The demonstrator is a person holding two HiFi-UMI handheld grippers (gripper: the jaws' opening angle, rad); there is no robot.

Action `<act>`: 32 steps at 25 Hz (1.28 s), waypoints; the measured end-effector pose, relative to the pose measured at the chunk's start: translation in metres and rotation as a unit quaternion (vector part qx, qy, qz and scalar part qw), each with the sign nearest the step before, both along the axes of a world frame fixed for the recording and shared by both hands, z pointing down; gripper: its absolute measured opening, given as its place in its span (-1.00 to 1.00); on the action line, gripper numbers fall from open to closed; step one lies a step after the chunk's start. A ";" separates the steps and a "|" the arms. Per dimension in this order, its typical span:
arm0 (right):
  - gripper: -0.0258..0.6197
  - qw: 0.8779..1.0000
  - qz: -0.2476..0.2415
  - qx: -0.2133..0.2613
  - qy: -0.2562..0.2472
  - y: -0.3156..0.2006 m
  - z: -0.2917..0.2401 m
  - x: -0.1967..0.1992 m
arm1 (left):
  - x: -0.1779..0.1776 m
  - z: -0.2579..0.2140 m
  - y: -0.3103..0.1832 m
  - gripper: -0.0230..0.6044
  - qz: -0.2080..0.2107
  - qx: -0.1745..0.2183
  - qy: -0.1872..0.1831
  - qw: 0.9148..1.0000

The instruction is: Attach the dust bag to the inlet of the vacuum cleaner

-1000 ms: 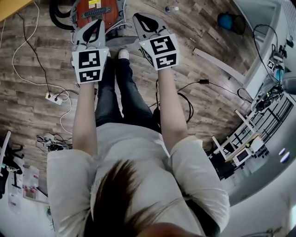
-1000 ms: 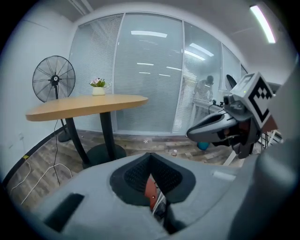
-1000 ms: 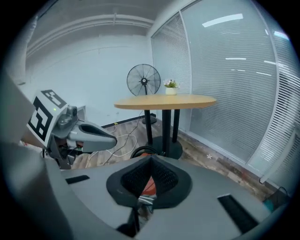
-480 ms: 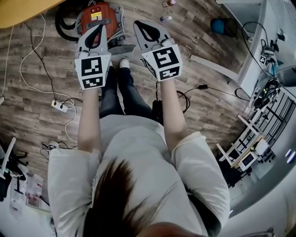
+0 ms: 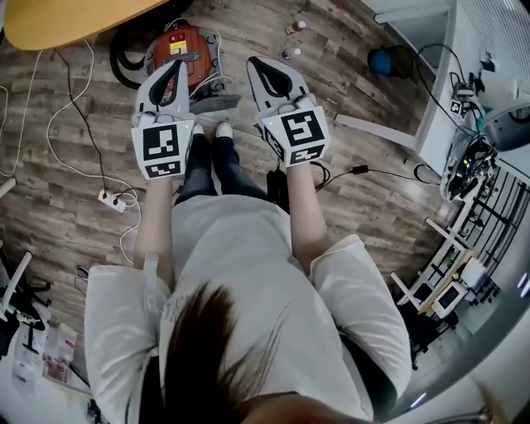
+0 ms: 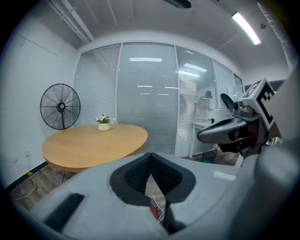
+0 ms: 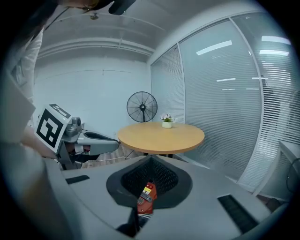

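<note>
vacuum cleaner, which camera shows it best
The head view: the red vacuum cleaner shows nearly whole on the floor. The right gripper view shows only a narrow red strip of it, the left gripper view a tiny red sliver.

White short-sleeved shirt (image 5: pixel 248 273), dark jeans (image 5: pixel 211 161), white shoe (image 5: pixel 224 130) at twelve o'clock; grey left gripper (image 5: pixel 176 65) and right gripper (image 5: pixel 255 62) bear black-and-white marker cubes (image 5: pixel 162 147).

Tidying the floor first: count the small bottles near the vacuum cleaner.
2. One small bottle is on the floor to the right of the red vacuum cleaner, near the picture's top; the other is just below it, beside the right gripper. Others may be hidden.
</note>
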State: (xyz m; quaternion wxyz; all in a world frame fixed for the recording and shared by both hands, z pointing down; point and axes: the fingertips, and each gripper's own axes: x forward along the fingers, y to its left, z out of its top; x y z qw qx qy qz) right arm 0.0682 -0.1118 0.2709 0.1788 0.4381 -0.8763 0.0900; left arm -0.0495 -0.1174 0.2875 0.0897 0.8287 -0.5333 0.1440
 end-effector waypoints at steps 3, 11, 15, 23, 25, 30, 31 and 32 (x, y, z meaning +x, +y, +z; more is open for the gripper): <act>-0.92 1.000 -0.005 0.018 0.005 0.007 -0.022 -0.001 | -0.002 -0.021 0.007 -0.87 -0.006 0.014 0.007 1.000; -0.92 0.999 0.000 0.047 -0.017 0.031 -0.069 -0.003 | 0.004 -0.080 0.022 -0.87 0.005 0.062 0.017 0.998; -0.92 0.998 0.006 0.051 -0.039 0.040 -0.086 0.000 | 0.009 -0.105 0.028 -0.87 0.019 0.080 0.020 0.996; -0.92 0.997 0.020 0.071 -0.037 0.056 -0.115 0.008 | 0.015 -0.135 0.046 -0.87 0.032 0.097 0.031 0.994; -0.92 0.996 0.022 0.073 -0.038 0.062 -0.117 0.008 | 0.014 -0.140 0.051 -0.87 0.033 0.100 0.031 0.994; -0.92 0.996 0.023 0.071 -0.049 0.076 -0.119 0.006 | 0.009 -0.147 0.058 -0.87 0.028 0.108 0.032 0.993; -0.92 0.996 0.024 0.072 -0.050 0.079 -0.119 0.005 | 0.008 -0.148 0.060 -0.87 0.027 0.109 0.033 0.993; -0.92 0.996 0.025 0.073 -0.051 0.082 -0.120 0.005 | 0.007 -0.148 0.063 -0.87 0.026 0.110 0.034 0.993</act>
